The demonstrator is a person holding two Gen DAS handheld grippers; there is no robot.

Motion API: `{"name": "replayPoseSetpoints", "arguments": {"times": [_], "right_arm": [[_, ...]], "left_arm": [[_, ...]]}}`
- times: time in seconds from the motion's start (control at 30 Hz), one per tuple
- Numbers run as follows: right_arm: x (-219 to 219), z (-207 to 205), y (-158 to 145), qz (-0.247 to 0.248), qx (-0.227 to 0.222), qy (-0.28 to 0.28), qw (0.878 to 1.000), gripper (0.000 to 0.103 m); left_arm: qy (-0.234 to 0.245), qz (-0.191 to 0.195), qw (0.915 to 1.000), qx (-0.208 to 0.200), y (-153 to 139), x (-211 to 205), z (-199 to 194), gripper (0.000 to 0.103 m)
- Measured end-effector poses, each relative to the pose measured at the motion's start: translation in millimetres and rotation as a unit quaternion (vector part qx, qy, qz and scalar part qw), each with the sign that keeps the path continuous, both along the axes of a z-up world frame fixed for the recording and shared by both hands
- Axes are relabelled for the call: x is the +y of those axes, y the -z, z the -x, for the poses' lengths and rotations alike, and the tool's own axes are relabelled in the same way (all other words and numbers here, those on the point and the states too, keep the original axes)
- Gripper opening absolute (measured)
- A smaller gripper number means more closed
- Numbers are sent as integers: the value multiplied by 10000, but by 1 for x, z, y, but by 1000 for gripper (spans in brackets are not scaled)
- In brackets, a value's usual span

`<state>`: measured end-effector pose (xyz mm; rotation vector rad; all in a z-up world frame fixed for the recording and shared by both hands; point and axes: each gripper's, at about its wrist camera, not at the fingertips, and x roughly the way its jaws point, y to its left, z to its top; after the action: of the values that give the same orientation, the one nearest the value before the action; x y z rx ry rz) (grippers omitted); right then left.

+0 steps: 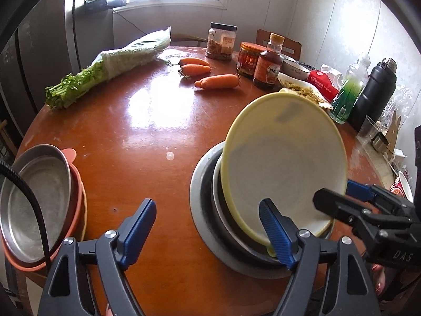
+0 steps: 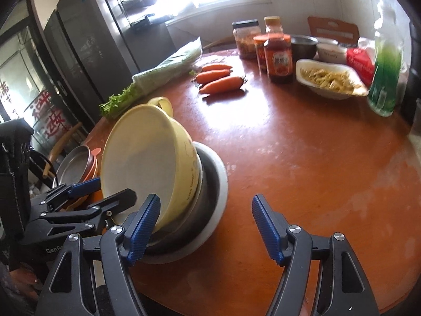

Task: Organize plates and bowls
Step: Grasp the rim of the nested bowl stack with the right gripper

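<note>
Blue-padded fingers of my left gripper sit closest to the lens, spread wide with nothing pressed between them; its right finger overlaps the near rim of the yellow bowl. That bowl leans tilted in a stack of grey dishes on the round wooden table, its handle pointing away toward the carrots. My right gripper is also wide and holding nothing, its left finger just beside the bowl's lower edge, its right finger over bare table. I judge I am at the seating step: the bowl rests crooked (it does not look nested), so the next move calls for nudging or re-gripping the rim to level it. A second stack, a metal plate on orange ones, waits at the table's left edge.
</note>
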<state>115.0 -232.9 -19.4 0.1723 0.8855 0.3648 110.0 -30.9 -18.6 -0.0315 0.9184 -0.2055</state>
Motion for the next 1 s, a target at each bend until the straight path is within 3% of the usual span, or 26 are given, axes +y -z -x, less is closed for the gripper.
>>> {"name": "replayPoseSetpoints", "arguments": {"times": [0.17,0.27,0.47,1.0], "right_arm": [[5,-5,9,-53,177,-31,9998,74],[9,-5,9,-113,165,-143,9997,62],[12,-4,9,43,102,-126,9999,55],[19,-6,5,146,67,-217,9996,45]], "left_arm": [[109,-30,9999,57,6,-5,-5,80],[167,1,9998,84,9,-7,-8,77],[341,334,9986,226,13,-8,-13,62],[163,220,9995,164,3,-1,-14,62]]}}
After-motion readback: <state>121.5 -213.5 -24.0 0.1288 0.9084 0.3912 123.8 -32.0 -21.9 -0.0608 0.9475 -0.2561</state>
